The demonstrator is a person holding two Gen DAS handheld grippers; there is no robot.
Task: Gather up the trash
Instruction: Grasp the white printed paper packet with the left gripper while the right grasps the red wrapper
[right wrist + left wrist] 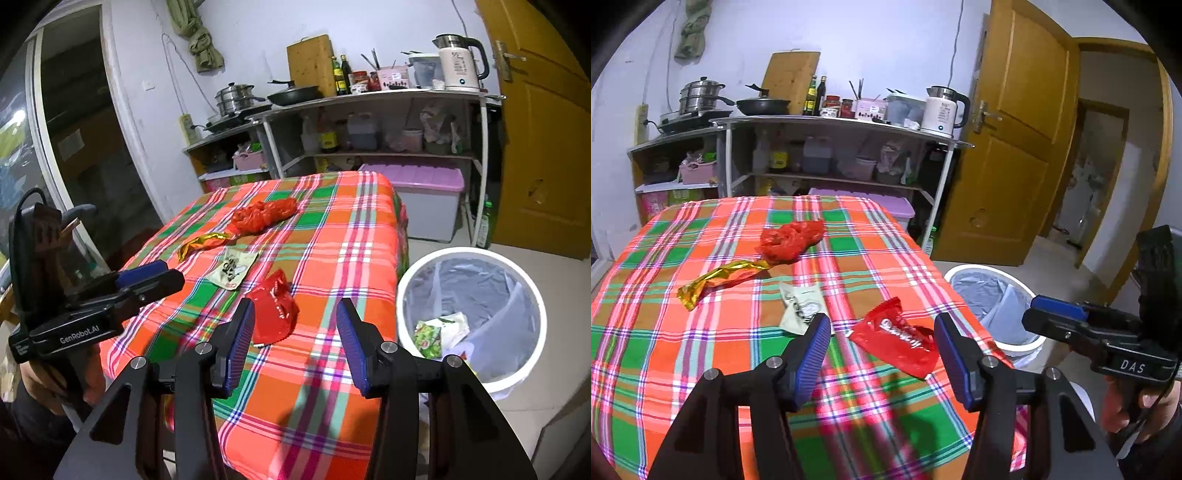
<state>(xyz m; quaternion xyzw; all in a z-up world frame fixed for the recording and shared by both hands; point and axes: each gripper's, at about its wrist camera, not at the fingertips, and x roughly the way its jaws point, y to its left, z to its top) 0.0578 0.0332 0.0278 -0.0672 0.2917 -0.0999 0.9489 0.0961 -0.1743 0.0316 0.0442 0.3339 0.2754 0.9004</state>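
Left gripper (881, 354), held over the near part of the table (683, 350) and angled downward; its jaws are spread and grasp nothing, the red wrapper (897, 338) lying on the plaid cloth beyond and between the blue pads. Right gripper (295, 345), likewise tilted down at the table's near right corner, jaws released and empty; the person's hand (1126, 410) grips its handle, seen at the right edge of the left wrist view.

Taking the red wrapper as landmark: a white printed packet (801, 304) lies just beside it, farther in and to the left; a gold wrapper (720, 280) lies beyond the packet, farther left; a crumpled red plastic bag (792, 240) sits behind these, touching the gold wrapper's far end.

The white bin (532, 288), lined with a translucent bag, stands on the floor to the right of the wrapper, just beside the table's edge. It contains a green printed packet (428, 338) and a white piece of wrapping (456, 325).
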